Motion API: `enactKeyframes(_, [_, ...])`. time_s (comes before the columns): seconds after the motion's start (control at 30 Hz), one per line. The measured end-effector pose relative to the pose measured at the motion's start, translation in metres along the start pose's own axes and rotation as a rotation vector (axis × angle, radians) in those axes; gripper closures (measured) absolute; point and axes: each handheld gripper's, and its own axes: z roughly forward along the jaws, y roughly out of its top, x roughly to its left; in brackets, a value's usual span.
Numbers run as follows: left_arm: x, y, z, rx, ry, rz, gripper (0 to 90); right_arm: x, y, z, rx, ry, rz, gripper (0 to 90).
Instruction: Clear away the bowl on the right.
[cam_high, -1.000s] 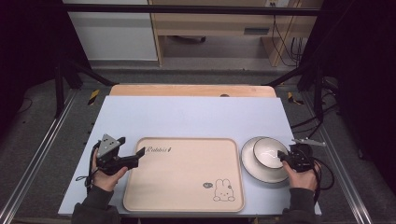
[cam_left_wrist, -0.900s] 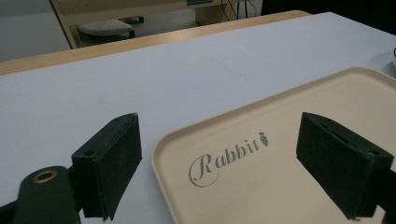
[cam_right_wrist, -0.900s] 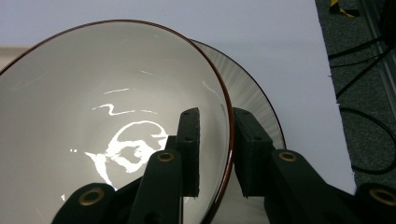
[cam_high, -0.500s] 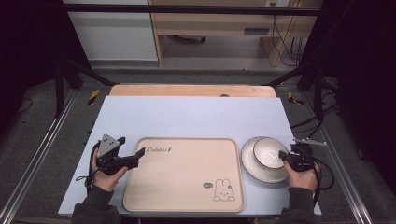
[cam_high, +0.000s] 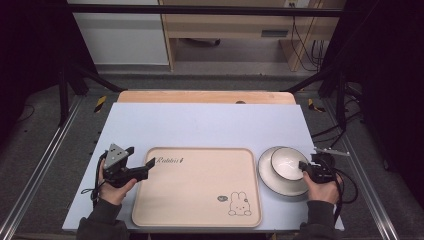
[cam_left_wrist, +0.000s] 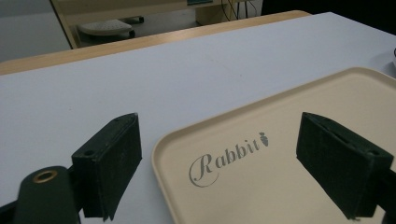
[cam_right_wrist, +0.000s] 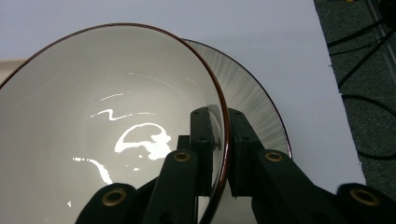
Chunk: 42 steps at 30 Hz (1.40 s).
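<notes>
The right gripper is clamping the rim of a white bowl: in the right gripper view one jaw is sitting inside the bowl and the other outside, closed tight on its brown-edged wall. The bowl is resting in a plate with a grey-streaked rim, which is lying on the pale blue tabletop just beside the right edge of a beige tray. In the right gripper view the plate is peeking out behind the bowl.

The left gripper is hovering at the tray's far left corner with its jaws spread wide and holding nothing; in the left gripper view they are straddling the corner of the tray near the printed word "Rabbit".

The step in hand looks like the start of a lift: the bowl is gripped but seems not yet raised off the plate. The next move probably calls for raising the bowl straight up, keeping it level so the thin rim is not slipping between the jaws, then carrying it left over the tray's lip. The left gripper may be placed to steady the tray.
</notes>
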Motion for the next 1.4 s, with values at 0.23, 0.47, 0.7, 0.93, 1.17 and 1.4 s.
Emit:
enactKeyframes(0.23, [0.0, 0.0, 0.0, 0.0, 0.001, 0.0, 13.8, 0.002, 0.001, -0.002, -0.004, -0.009, -0.009, 82.6])
enactKeyframes(0.47, [0.0, 0.0, 0.0, 0.0, 0.001, -0.001, 13.8, 0.006, 0.002, -0.006, -0.018, 0.0, -0.003, 82.4])
enactKeyframes(0.7, [0.001, 0.0, 0.0, -0.001, 0.0, -0.002, 13.8, 0.008, 0.003, -0.008, -0.028, 0.008, -0.003, 82.1])
enactKeyframes(0.93, [0.0, 0.0, -0.001, -0.002, -0.001, -0.003, 13.9, 0.009, 0.003, -0.01, -0.031, 0.011, -0.01, 81.8])
enactKeyframes(1.17, [0.001, 0.001, -0.001, -0.002, -0.001, -0.002, 13.9, 0.011, 0.005, -0.016, -0.049, 0.014, -0.018, 81.8])
enactKeyframes(1.4, [0.001, 0.001, -0.001, -0.005, -0.001, -0.006, 13.9, 0.018, 0.007, -0.023, -0.067, 0.044, -0.026, 81.7])
